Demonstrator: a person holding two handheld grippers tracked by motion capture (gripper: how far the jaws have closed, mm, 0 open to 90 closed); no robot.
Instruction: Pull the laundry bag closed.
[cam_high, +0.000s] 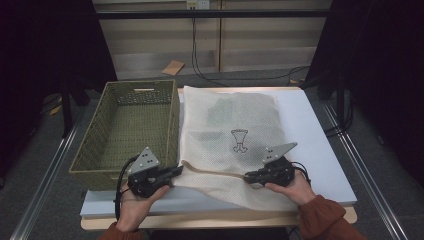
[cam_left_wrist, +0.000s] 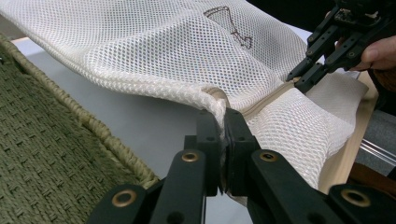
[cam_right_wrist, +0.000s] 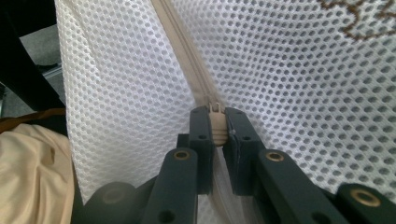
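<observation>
So, high view: white bench (cam_high: 320, 150) w/ a cream mesh laundry bag (cam_high: 235, 145) spread flat across its middle, a dark garment showing through the mesh toward 12 o'clock and a small brown emblem (cam_high: 240, 141) near centre. Olive woven basket (cam_high: 127, 132) sits just beside the bag at 9 o'clock, its right wall touching the bag's edge. Left gripper (cam_high: 176, 171) is at the bag's 7 o'clock corner, right gripper (cam_high: 248, 176) at 5 o'clock on the zipper line; both hands come in from the bottom, right sleeve rust-coloured. Black cables run along the floor at 12 o'clock, by a piece of brown cardboard (cam_high: 173, 67).

Left gripper view: fingers (cam_left_wrist: 209, 140) clenched on the bag's thick folded hem, corner lifted off the bench. Basket weave crowds 9 o'clock. Right gripper (cam_left_wrist: 298, 79) shows far off at 2 o'clock, tips at the zipper; what they hold is too small to tell from here.

Right gripper view: fingers (cam_right_wrist: 239, 135) pinched on the beige zipper pull (cam_right_wrist: 215, 127), zipper tape running up toward 11 o'clock. Emblem cut off at the top right corner. Pale blurred cloth at 8 o'clock, hard to make out.
</observation>
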